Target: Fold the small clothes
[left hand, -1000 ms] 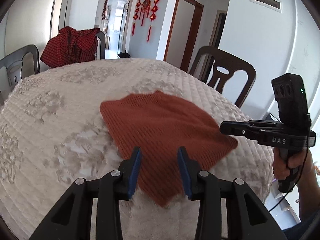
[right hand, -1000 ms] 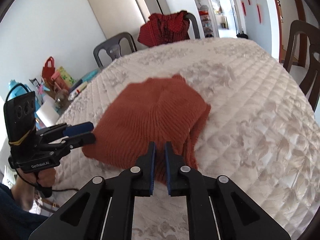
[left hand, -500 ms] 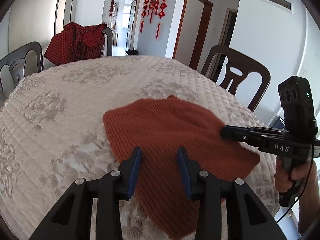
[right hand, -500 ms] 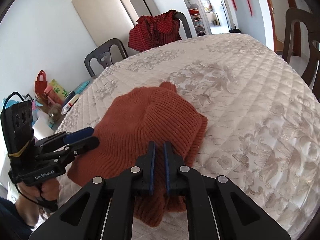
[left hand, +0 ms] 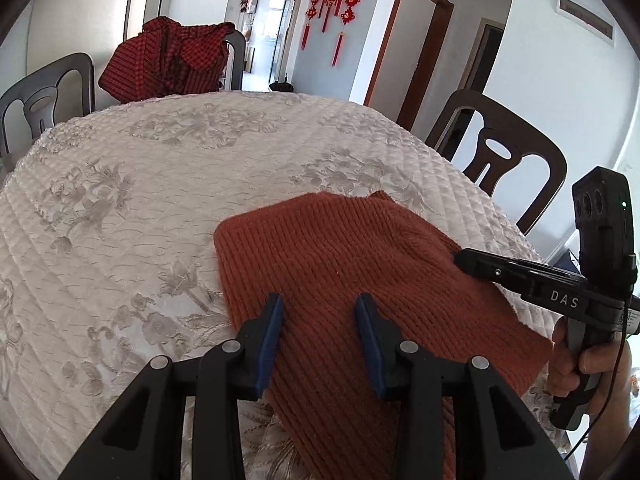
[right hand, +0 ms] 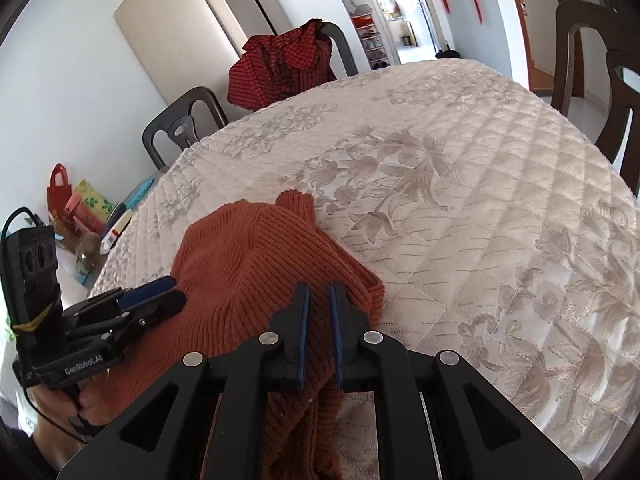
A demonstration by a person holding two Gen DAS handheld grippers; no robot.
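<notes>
Your right gripper (right hand: 319, 312) pinches the near edge of the rust-orange ribbed knit garment (left hand: 360, 276) lying on the quilted white tabletop (left hand: 160, 168), and your left gripper (left hand: 319, 316) hangs spread wide just above it.

Round table (left hand: 152, 184) under a quilted cream cover (floral pattern); rust knit garment (left hand: 344, 264) lies on it.

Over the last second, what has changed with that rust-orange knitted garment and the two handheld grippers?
The right gripper, pinching the rust-orange knitted garment, has dragged it toward the table's near edge, so it now lies under the left gripper. That gripper stayed open, holding nothing. The quilted floral tablecloth has not shifted.
</notes>
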